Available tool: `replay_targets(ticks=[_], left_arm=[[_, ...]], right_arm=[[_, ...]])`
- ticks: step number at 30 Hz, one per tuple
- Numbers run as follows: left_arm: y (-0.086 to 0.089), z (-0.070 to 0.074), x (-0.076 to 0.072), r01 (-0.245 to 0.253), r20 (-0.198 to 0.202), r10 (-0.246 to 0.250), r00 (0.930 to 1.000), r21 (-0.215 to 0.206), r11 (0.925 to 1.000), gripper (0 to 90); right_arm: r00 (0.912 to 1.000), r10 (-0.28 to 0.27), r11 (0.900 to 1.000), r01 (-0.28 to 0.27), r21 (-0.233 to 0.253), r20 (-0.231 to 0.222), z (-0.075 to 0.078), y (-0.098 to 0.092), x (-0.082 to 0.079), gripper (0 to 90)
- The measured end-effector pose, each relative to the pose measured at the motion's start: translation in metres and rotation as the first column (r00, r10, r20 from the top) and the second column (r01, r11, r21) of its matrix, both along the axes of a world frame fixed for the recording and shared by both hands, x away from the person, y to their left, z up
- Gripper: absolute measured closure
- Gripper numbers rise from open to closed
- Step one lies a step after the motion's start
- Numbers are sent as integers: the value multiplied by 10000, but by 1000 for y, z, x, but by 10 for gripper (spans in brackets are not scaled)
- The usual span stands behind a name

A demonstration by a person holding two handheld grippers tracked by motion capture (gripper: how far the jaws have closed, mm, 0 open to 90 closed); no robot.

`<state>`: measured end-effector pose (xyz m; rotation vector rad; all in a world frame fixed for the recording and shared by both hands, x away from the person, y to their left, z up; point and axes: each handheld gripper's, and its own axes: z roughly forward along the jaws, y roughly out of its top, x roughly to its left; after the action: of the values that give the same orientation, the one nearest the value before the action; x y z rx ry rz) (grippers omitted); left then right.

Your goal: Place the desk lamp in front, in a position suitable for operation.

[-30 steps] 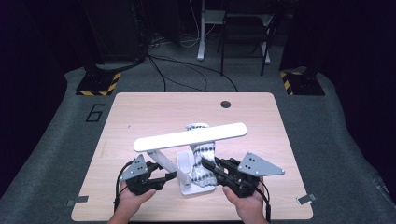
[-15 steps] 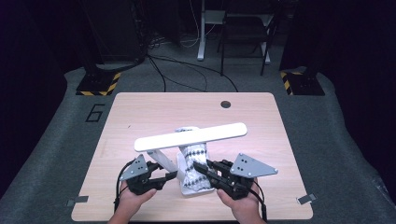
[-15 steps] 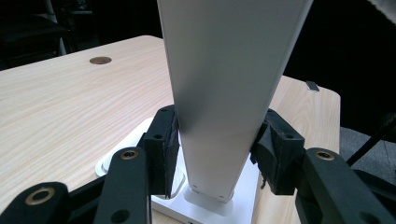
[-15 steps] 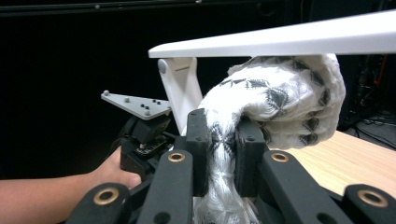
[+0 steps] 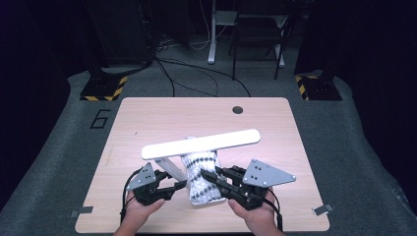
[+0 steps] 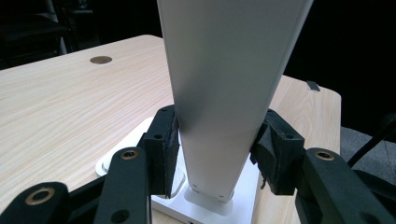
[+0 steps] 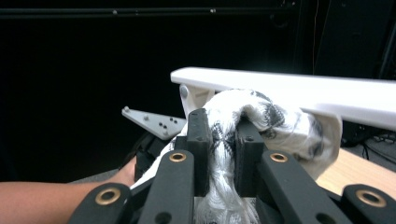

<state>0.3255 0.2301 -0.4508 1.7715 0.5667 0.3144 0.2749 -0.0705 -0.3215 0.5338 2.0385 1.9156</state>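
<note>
A white desk lamp stands near the table's front, its long bar head [image 5: 201, 143] level above a slanted stem [image 5: 172, 169]. My left gripper [image 5: 181, 186] is shut on that stem [image 6: 224, 93], low down, just above the lamp's flat base [image 6: 196, 205]; both pads [image 6: 166, 144] press its sides. A white cloth with a black pattern [image 5: 204, 177] lies against the lamp's right side under the head. My right gripper [image 5: 206, 176] is shut on a fold of this cloth [image 7: 280, 121], directly below the lamp head [image 7: 289, 88].
The light wooden table [image 5: 147, 123] has a round cable hole [image 5: 238, 109] at the back. Its front edge is just under both hands. Dark chairs, stands and cables sit on the grey floor behind. The left gripper's grey plate [image 7: 149, 122] shows beyond the cloth.
My right gripper has moved left toward the lamp stem, drawing the cloth with it. The left gripper and the lamp have stayed put.
</note>
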Motion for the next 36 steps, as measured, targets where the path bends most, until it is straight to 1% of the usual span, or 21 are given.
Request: replay_targets(ticks=[1, 2, 3, 5, 7, 8, 10, 11, 15, 16, 22, 23, 26, 27, 28, 29, 30, 31, 33, 34, 36], left_arm=[[0, 0, 0, 4, -5, -4, 10000, -4, 10000, 535], [-1, 0, 0, -34, -53, 34, 10000, -113, 9999, 536], [-1, 0, 0, -34, -53, 34, 10000, -113, 9999, 536], [-1, 0, 0, -28, -70, 27, 10000, -124, 9999, 535], [0, 0, 0, 1, -89, -2, 10000, -119, 9999, 536], [1, 0, 1, 59, -47, -59, 10000, 42, 10000, 535], [0, 0, 1, 37, -54, -37, 10000, 6, 10000, 536], [0, 0, 1, 37, -69, -37, 10000, -8, 10000, 535], [0, 0, 1, 13, -53, -13, 10000, -1, 10000, 536], [0, 0, 0, 29, -79, -29, 10000, 20, 10000, 536], [0, 0, 0, 29, -95, -29, 10000, 20, 10000, 536], [0, 0, 0, 30, -94, -30, 10000, 22, 10000, 536], [0, 0, 0, 28, -103, -28, 9999, 15, 10000, 535], [0, 0, 0, 27, -102, -27, 9999, 18, 10000, 535], [0, 0, 0, 32, -100, -31, 9999, 20, 10000, 535], [0, 0, 0, 34, -104, -33, 9999, 21, 10000, 535], [0, 0, 0, 34, -104, -33, 9999, 21, 10000, 535], [0, 0, 1, 38, -104, -38, 9999, 21, 10000, 536], [0, 0, 1, 42, -110, -41, 9999, 7, 10000, 535], [0, 0, 1, 42, -110, -41, 9999, 7, 10000, 535], [0, 0, 1, 41, -108, -41, 9999, 13, 10000, 535]], right_arm=[[10000, -39, 9999, 38, 117, 64, 2, 0, -1, 801], [9999, -60, 9999, 57, 155, 145, 5, -1, -1, 802], [9999, -60, 9999, 57, 155, 145, 5, -1, -1, 802], [9997, -59, 9998, 54, 215, 257, 11, -3, -1, 804], [9991, -190, 9994, 180, 286, 380, 17, -5, 2, 806], [9990, -213, 9993, 201, 324, 386, 19, -5, 3, 806], [9987, -273, 9990, 258, 368, 424, 20, -5, 5, 806], [9979, -403, 9983, 381, 431, 508, 24, -6, 6, 806], [9956, -607, 9977, 582, 358, 719, 30, -6, 7, 808], [9933, -780, 9967, 757, 296, 853, 37, -6, 11, 808], [9895, -1240, 9919, 1215, 366, 742, 45, -8, 21, 808], [9872, -1333, 9909, 1308, 331, 872, 47, -8, 23, 808], [9846, -1494, 9887, 1476, 261, 908, 48, -8, 24, 808], [9797, -1714, 9852, 1707, 154, 1041, 49, -7, 26, 808], [9797, -1714, 9852, 1707, 154, 1041, 49, -7, 26, 808], [9743, -1932, 9811, 1932, 119, 1154, 51, -6, 29, 808], [9743, -1932, 9811, 1932, 119, 1154, 51, -6, 29, 808], [9699, -2109, 9772, 2124, 7, 1219, 53, -6, 30, 808], [9690, -2172, 9749, 2213, -224, 1176, 53, -4, 32, 808], [9690, -2172, 9749, 2213, -224, 1176, 53, -4, 32, 808], [9639, -2317, 9694, 2401, -516, 1309, 50, -2, 33, 808]])
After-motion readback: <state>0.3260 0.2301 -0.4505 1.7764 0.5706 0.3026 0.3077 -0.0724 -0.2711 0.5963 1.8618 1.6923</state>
